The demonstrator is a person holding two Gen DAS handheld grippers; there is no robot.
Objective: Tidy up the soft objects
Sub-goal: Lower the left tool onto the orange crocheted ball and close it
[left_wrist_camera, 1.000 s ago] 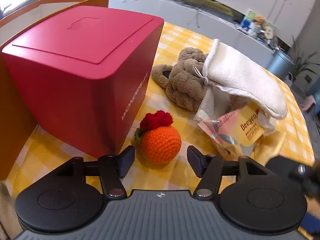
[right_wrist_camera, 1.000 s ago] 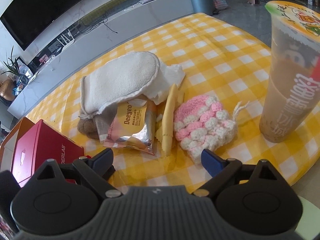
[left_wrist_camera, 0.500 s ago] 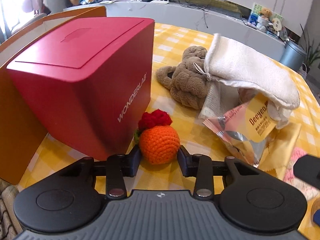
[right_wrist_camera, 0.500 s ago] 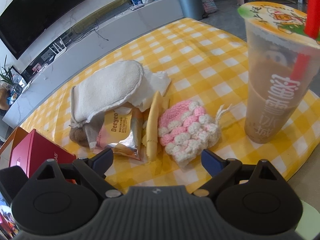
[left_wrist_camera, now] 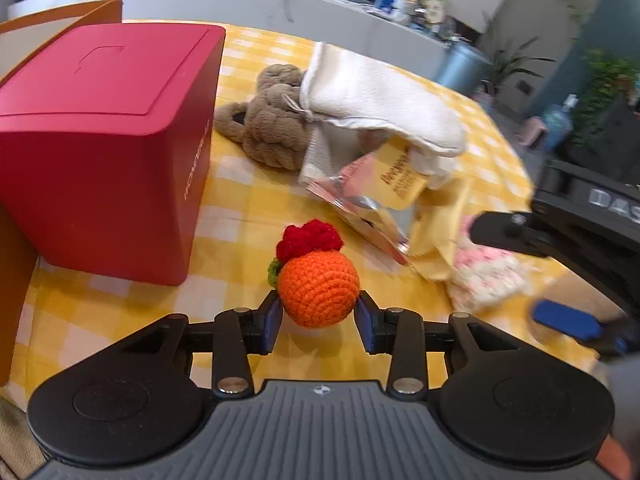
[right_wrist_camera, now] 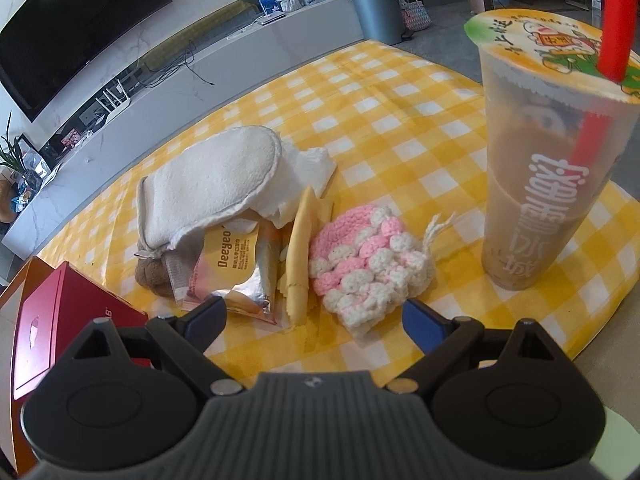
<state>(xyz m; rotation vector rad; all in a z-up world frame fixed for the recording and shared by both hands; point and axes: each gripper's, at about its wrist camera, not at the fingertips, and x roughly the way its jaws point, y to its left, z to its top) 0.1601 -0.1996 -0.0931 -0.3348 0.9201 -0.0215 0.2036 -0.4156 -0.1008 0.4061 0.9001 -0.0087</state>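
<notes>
Left tongs [left_wrist_camera: 319, 318] clamp the crocheted orange [left_wrist_camera: 318, 290] — unseen by right tongs [right_wrist_camera: 312, 320], gaping wide.

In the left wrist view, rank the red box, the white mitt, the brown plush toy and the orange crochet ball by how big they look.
1. red box
2. white mitt
3. brown plush toy, partly hidden under the mitt
4. orange crochet ball, enlarged by nearness, so its rank against the toy is unsure

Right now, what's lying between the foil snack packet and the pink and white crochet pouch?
A pale yellow cloth, bunched up on edge, lies between the foil snack packet and the pink and white crochet pouch. The right wrist view shows it best.
</notes>
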